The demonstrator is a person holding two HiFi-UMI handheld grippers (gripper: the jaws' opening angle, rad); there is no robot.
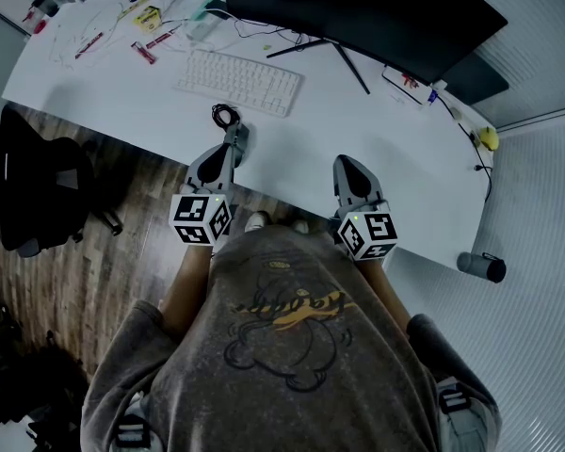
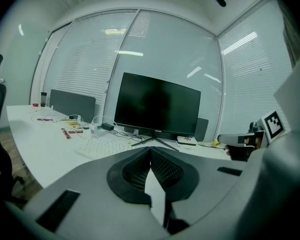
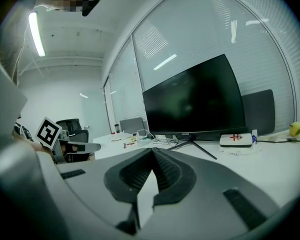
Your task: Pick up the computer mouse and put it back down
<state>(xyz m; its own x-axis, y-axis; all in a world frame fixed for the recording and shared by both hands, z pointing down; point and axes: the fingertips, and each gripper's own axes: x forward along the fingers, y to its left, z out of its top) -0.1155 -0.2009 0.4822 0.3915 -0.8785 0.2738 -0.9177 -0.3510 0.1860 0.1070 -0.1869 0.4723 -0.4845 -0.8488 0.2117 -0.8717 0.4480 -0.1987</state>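
Note:
I cannot pick out a computer mouse in any view. My left gripper (image 1: 235, 133) hovers over the near edge of the white desk (image 1: 405, 149), just this side of a small coil of black cable (image 1: 225, 115); its jaws are shut with nothing between them (image 2: 150, 149). My right gripper (image 1: 343, 162) is level with it to the right, also over the desk edge, shut and empty (image 3: 152, 149). Each gripper shows in the other's view: the right gripper (image 2: 238, 140) at the right edge, the left gripper (image 3: 79, 148) at the left.
A white keyboard (image 1: 240, 81) lies beyond the left gripper, before a large dark monitor (image 1: 358, 8) on a black stand. Pens and small items litter the desk's far left (image 1: 146, 36). A small yellow object (image 1: 489, 137) lies far right. A black office chair (image 1: 33, 196) stands at left.

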